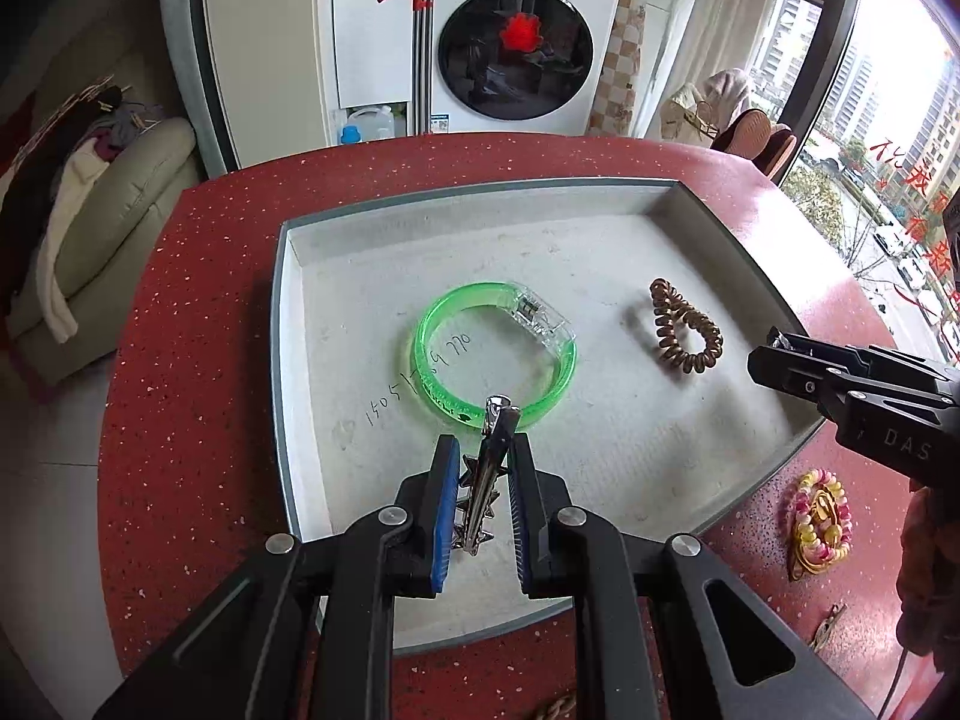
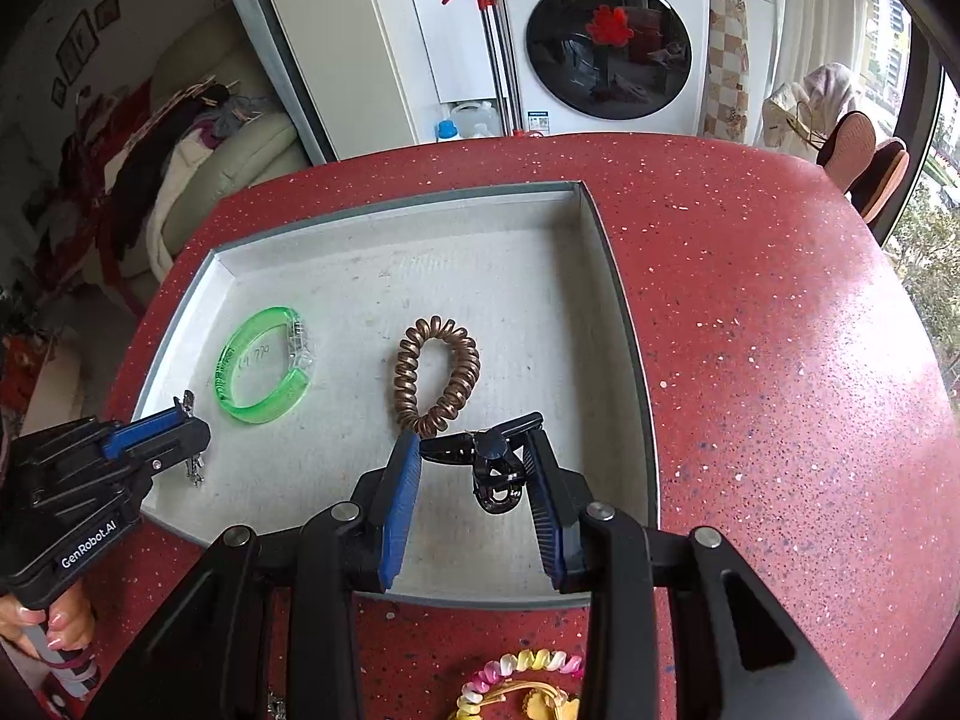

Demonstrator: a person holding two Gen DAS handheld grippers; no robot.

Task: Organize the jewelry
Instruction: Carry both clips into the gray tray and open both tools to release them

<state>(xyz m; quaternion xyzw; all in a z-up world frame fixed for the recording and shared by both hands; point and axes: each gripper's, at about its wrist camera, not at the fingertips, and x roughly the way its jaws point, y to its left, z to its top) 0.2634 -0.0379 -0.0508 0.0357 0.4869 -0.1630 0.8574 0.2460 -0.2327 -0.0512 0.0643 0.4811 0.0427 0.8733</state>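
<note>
Clamping a silver clip (image 1: 489, 474), left gripper (image 1: 485, 468) hides its spikes; right gripper (image 2: 474, 468) grips a black clip (image 2: 492, 462).

- A white front-loading washing machine (image 1: 516, 54) stands against the far wall, its dark round door reflecting the room.
- A red-handled mop (image 2: 492, 42) leans just left of it, beside a white cabinet (image 1: 372, 30).
- A cream sofa (image 1: 114, 228) piled with clothes sits at left.
- Tall dark-framed windows (image 1: 888, 96) at right let in daylight and show apartment towers.
- The round table (image 2: 780, 330) is speckled red.
</note>
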